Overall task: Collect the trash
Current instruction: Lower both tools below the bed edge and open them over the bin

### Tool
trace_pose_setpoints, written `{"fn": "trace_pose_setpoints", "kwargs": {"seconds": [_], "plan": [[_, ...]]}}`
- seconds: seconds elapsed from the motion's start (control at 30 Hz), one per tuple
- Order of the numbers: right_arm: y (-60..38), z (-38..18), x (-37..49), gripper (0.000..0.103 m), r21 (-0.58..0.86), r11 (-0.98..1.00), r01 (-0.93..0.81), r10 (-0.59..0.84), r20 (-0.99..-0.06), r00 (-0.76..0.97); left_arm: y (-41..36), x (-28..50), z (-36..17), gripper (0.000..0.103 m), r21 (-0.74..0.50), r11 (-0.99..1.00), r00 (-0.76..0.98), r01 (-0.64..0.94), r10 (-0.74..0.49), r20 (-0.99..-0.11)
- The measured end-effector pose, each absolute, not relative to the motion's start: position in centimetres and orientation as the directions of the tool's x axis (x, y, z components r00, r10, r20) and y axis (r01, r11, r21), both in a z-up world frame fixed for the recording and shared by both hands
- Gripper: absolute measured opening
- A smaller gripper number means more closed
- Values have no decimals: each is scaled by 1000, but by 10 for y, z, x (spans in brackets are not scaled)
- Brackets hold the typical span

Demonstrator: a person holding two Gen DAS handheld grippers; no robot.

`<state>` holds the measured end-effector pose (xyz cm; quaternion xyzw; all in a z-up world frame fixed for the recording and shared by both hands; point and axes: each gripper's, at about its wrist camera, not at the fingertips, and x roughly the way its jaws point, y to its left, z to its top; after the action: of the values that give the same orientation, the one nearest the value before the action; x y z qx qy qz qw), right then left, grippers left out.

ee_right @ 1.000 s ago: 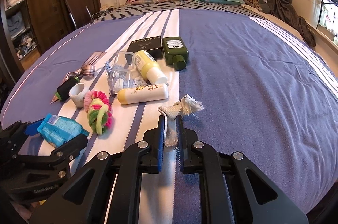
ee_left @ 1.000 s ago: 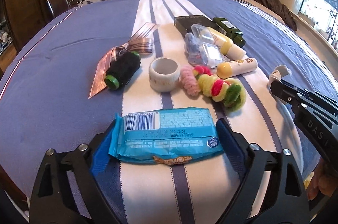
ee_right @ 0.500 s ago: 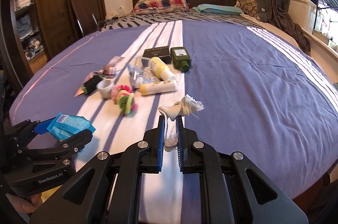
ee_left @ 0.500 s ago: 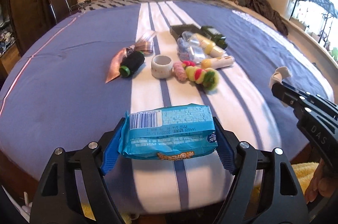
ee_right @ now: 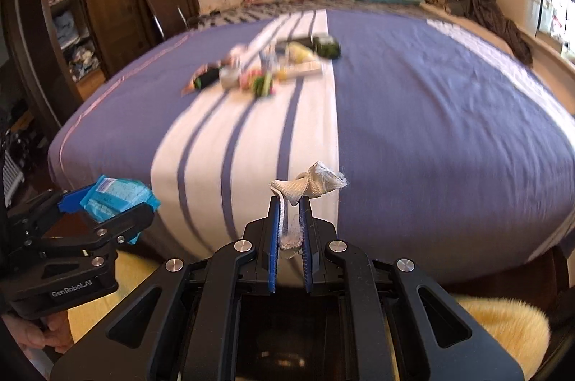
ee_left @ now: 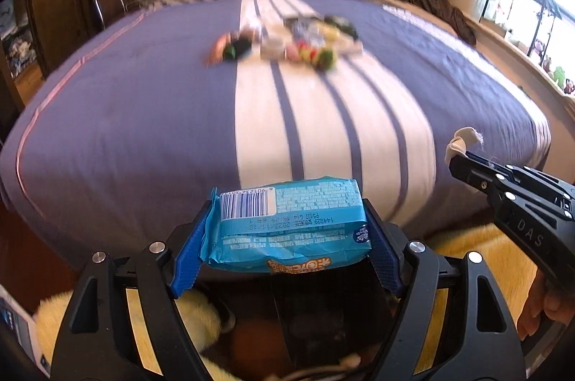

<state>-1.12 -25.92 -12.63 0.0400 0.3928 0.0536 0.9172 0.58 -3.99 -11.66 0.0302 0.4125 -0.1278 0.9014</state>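
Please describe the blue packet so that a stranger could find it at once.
Start from the striped bed; at its near end, the left hand-held gripper clamps the blue packet. Only this one has a barcode.

the cluster of items [ee_left: 287,43] near the middle of the bed [ee_left: 143,115] is motion-blurred in both your views; you cannot tell individual pieces apart. the blue packet [ee_left: 287,223] hides your left gripper's inner pad faces. the dark container [ee_right: 287,327] below your right gripper is cut off by the bottom edge.
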Motion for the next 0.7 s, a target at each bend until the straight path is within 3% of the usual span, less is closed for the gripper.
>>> {"fn": "trace_pose_setpoints", "kwargs": {"seconds": [0.37,0.7], "plan": [[-247,-202,-20,12,189,978,-87,208,-851,481,-47,-4,-215,74,-107,957,374,268,-206,-904],[-249,-243,-13,15,217,975,-55,222,-908,354,-56,8,-256,79,-159,943,229,291,-230,-946]]}}
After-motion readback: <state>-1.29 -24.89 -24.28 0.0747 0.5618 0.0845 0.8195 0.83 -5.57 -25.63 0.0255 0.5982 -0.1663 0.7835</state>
